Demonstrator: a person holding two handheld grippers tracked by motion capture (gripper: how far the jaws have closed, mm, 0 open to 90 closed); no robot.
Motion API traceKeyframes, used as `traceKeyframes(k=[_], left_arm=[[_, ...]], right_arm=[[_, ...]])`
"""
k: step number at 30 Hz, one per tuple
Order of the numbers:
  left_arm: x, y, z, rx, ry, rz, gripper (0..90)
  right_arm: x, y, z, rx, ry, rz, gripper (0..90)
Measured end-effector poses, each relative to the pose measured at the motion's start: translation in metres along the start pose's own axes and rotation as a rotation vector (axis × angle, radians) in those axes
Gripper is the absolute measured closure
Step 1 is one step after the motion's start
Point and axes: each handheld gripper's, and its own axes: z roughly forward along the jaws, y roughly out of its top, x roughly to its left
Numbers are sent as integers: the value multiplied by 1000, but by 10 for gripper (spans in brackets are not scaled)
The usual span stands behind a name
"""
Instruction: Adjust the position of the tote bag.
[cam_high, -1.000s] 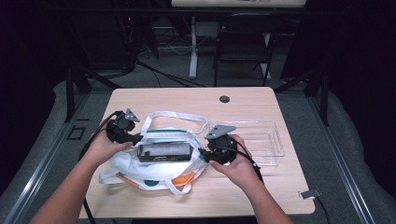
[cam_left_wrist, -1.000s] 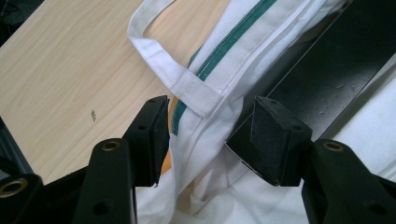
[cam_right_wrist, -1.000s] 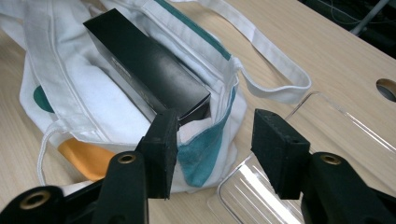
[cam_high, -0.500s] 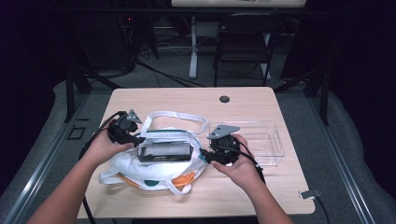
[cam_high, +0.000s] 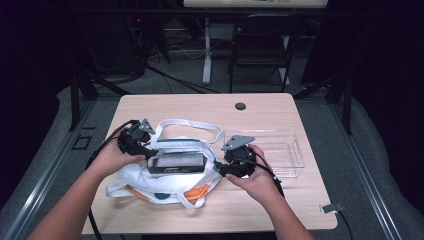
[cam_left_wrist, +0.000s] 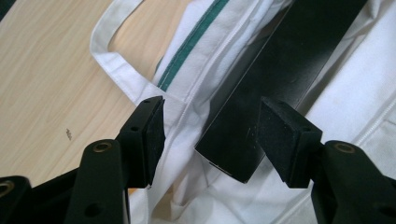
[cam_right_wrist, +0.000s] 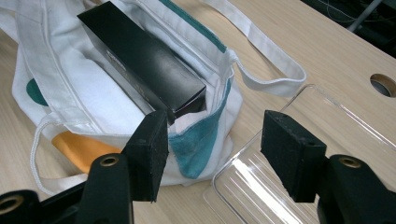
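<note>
High view, lower centre: a soft white cloth tote bag (cam_high: 165, 182) with green and orange print lies crumpled on the pale wood-grain table (cam_high: 200, 107). A rigid, matte black rectangular box (cam_high: 176, 163) rests in its mouth. Left gripper (cam_left_wrist: 210, 135), jaws parted, straddles the box's end and the bag's stitched hem. Right gripper (cam_right_wrist: 212, 142), jaws released, hovers at the bag's teal edge beside a clear plastic tray (cam_high: 280, 150), right of centre.

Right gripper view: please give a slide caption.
Open right gripper facing black box inside white tote bag, beside clear tray.
</note>
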Motion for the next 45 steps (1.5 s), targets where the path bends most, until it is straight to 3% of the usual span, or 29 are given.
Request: traceKeyframes(k=[8,17,28,35,45], left_arm=[[-5,1,8,33,-37,94,407],[-9,3,21,81,-61,164,392],[-15,8,34,112,-83,225,374],[-18,11,43,134,-78,237,369],[-25,17,51,154,-106,271,353]], right_arm=[[-1,-1,0,-1,-4,-9,404],[0,-2,3,13,-8,-19,401],[-1,-3,6,24,-27,-16,399],[-2,-4,7,28,-28,-14,397],[-2,-4,7,26,-37,-11,396]])
